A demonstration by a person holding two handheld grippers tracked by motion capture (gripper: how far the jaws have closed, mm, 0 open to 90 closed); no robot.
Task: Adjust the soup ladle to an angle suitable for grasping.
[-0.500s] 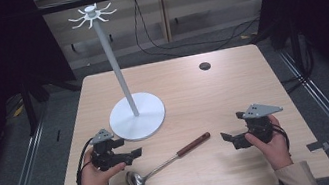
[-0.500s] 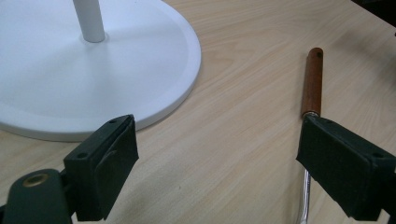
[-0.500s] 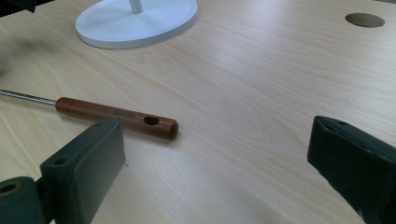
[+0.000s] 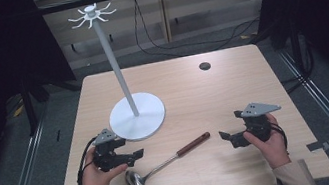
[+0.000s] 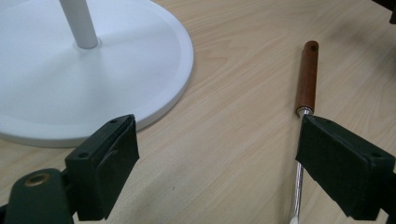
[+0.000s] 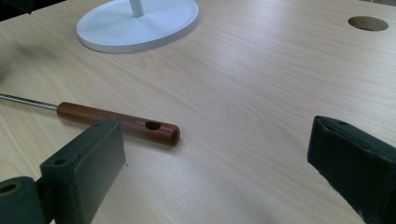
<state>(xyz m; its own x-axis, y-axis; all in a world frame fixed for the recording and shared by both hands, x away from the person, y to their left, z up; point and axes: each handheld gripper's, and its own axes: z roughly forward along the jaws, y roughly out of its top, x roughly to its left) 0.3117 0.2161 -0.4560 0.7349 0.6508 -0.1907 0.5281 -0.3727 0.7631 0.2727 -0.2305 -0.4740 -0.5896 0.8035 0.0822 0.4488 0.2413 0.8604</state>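
Ladle [image 4: 166,163], steel bowl and brown wooden handle, lies flat between two wide-open, empty tools.

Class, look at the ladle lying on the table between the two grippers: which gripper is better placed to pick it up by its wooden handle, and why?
Probably the right gripper. Its open jaws point at the ladle's wooden handle, whose holed end lies just ahead of them. The left gripper, also open, sits nearer the bowl and shaft.

A white stand [image 4: 136,115] with hooks on top is standing on the wooden counter [image 4: 233,91], cables [image 4: 194,42] trailing on the floor beyond.
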